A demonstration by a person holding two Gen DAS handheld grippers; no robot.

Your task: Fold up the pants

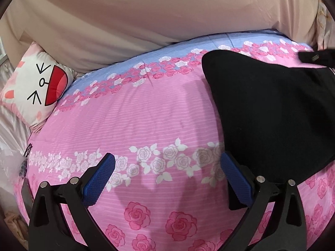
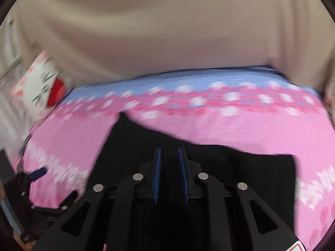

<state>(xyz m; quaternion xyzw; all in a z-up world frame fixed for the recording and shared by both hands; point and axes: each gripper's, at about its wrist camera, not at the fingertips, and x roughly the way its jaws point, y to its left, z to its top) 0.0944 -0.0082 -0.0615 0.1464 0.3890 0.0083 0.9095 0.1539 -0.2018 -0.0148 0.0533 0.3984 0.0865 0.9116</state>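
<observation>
Black pants (image 1: pixel 272 113) lie on the right of a pink rose-print bedspread (image 1: pixel 146 115), their right side raised toward a dark part of the right gripper (image 1: pixel 314 56) at the frame edge. My left gripper (image 1: pixel 167 156) hovers wide open over the bedspread with nothing between its blue pads; its right finger is beside the pants' near left edge. In the blurred right wrist view, the pants (image 2: pixel 240 167) spread under and ahead of my right gripper (image 2: pixel 169 149). Its pads stand close together, with black cloth filling the narrow gap.
A white and pink cat-face cushion (image 1: pixel 37 83) leans at the bed's far left. Beige fabric (image 1: pixel 146 16) rises behind the bed. The bed's left edge drops to clutter (image 1: pixel 12 156). One blue pad of the left gripper (image 2: pixel 38 173) shows at the lower left.
</observation>
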